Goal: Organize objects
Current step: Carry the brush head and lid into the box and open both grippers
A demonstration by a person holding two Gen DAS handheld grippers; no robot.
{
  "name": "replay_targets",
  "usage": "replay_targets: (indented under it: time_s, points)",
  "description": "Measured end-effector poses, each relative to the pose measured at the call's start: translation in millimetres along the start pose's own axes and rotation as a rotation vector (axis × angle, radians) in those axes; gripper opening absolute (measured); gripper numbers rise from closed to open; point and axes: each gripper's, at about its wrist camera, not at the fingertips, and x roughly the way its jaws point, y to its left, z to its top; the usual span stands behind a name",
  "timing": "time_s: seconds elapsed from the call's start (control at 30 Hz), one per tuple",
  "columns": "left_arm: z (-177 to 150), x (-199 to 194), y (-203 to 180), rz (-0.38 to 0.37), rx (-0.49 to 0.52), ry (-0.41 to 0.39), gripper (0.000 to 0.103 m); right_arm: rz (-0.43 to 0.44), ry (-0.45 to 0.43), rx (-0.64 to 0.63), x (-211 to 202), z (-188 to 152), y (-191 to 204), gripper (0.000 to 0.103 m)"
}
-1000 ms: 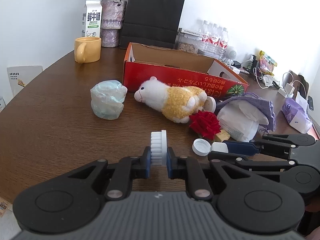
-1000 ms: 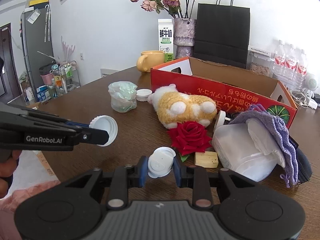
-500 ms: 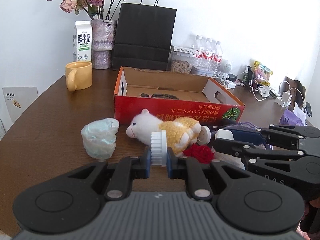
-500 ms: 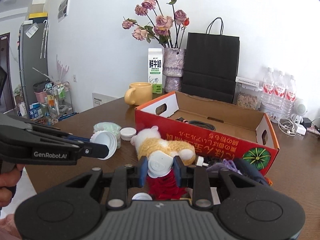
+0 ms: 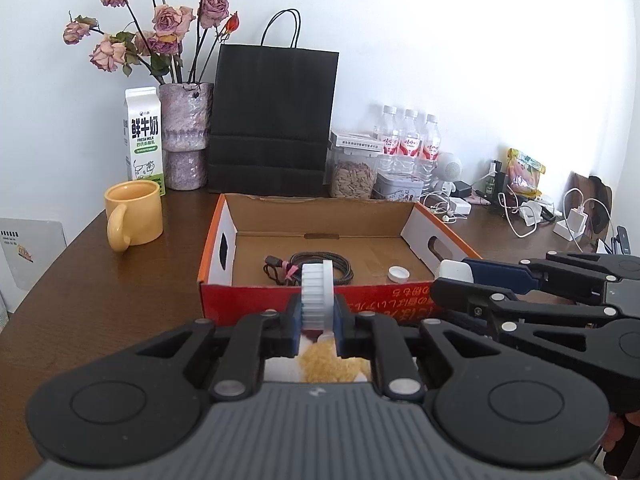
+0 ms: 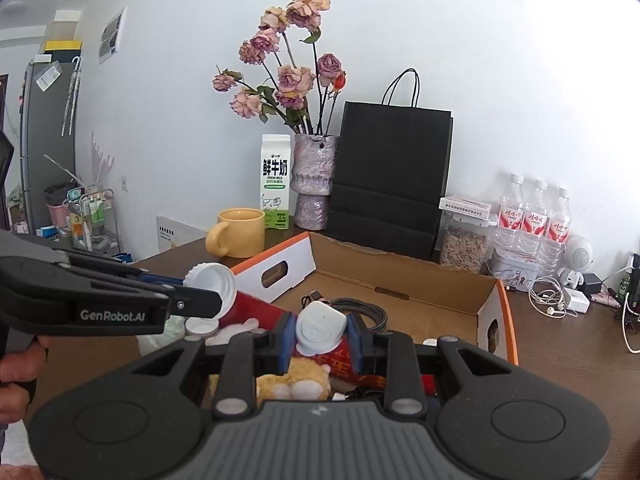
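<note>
Clamping a ribbed white cap (image 5: 317, 295), the left gripper (image 5: 318, 322) is hovering near the red box (image 5: 412, 303); the right gripper (image 6: 321, 334) is pinching a flip-top lid (image 6: 320, 327).

Ridged white plastic cap (image 5: 317, 295), matt cardboard box (image 5: 320, 216), glossy ceramic mug (image 5: 134, 213), polished dark wood table (image 5: 100, 280).

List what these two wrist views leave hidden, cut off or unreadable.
- Plush toy: left wrist view, mostly hidden behind the left tongs; right wrist view shows only part.
- Red box front lettering: both views, blocked by the tongs bodies.
- Small white cap in the box: right wrist view, only a sliver shows behind the right tongs.
- Water bottle labels: too small to read.
</note>
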Motion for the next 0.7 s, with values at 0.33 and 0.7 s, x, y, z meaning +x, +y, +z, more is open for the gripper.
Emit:
replay_targets:
  time_s: [0.33, 0.7]
  points:
    - [28, 38, -10, 0.011, 0.041, -0.019, 0.016, -0.060, 0.017, -0.019, 34, 19, -41, 0.026]
    - [55, 94, -13, 0.055, 0.074, 0.007, 0.016, -0.097, 0.109, -0.026, 91, 28, -85, 0.026]
